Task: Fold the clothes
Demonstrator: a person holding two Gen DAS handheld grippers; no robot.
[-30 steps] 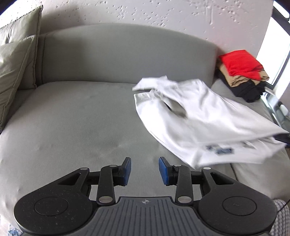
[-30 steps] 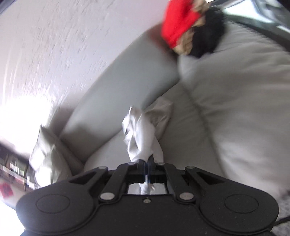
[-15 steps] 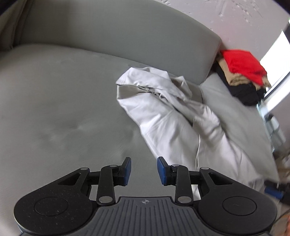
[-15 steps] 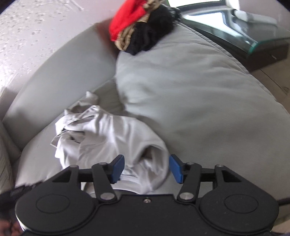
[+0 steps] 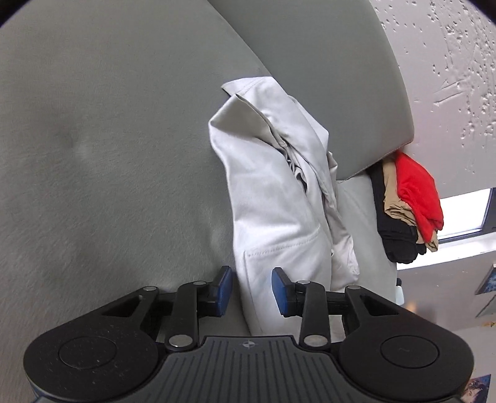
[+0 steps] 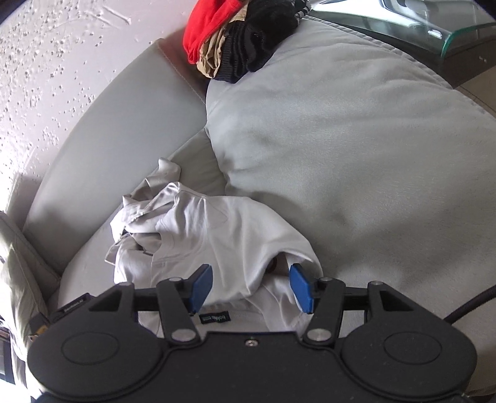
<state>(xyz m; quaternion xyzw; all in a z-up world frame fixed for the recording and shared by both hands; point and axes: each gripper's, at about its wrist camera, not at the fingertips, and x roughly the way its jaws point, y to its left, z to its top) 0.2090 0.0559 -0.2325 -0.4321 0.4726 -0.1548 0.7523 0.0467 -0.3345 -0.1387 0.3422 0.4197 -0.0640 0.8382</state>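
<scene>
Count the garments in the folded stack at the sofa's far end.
3 visible: the red garment is outermost, the tan garment sits between, and the black knit garment lies against the grey sofa cushion. More may be hidden within.

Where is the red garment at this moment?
The red garment lies on top of a tan and a black garment at the far end of the sofa, against the wall; it shows at upper right in the left view, top centre in the right.
</scene>
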